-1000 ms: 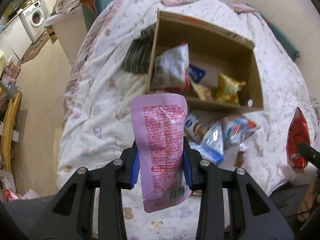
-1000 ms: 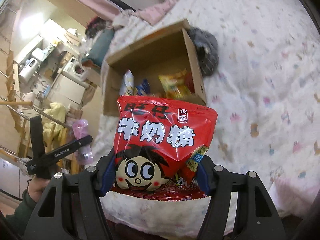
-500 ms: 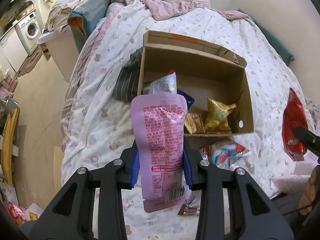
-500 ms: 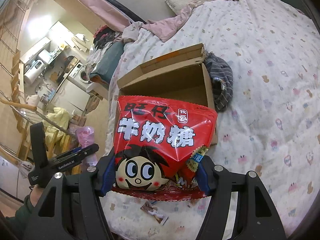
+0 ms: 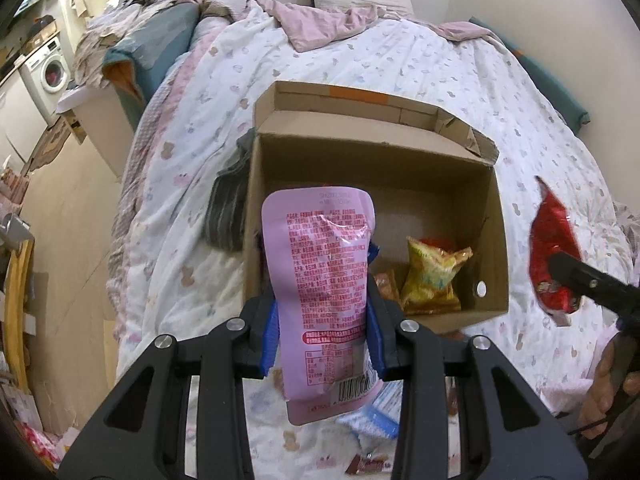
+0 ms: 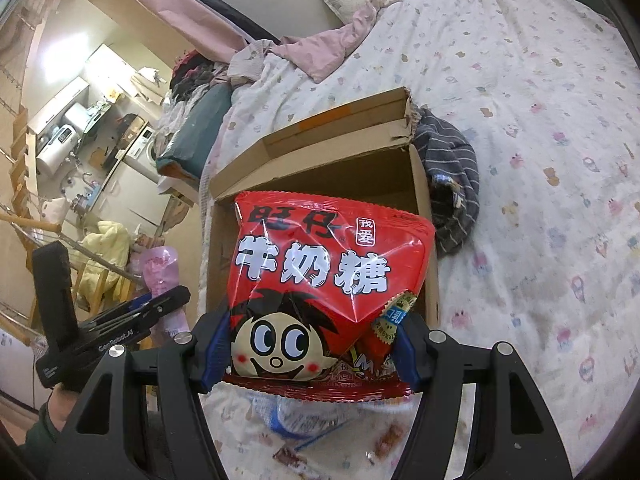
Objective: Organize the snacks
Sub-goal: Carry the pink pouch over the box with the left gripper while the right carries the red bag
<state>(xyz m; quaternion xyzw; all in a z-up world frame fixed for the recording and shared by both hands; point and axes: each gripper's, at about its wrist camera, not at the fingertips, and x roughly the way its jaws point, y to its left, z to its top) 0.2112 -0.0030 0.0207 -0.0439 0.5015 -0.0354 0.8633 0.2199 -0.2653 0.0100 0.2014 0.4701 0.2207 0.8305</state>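
Both grippers hover before the open cardboard box [image 5: 376, 184] on the bed [image 5: 520, 96], left fingers [image 5: 270, 328] pinching a pink pouch [image 5: 324, 280], right fingers [image 6: 408, 354] clamping a red candy bag [image 6: 324, 276], which may slip if squeezed unevenly.

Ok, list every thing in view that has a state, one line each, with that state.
left gripper: shut on the pink pouch
pink pouch: sealed, held upright, off the bed
right gripper: shut on the red candy bag
red candy bag: sealed, held upright
cardboard box: open, flaps up, snacks inside
yellow snack bag: sealed, lying in the box
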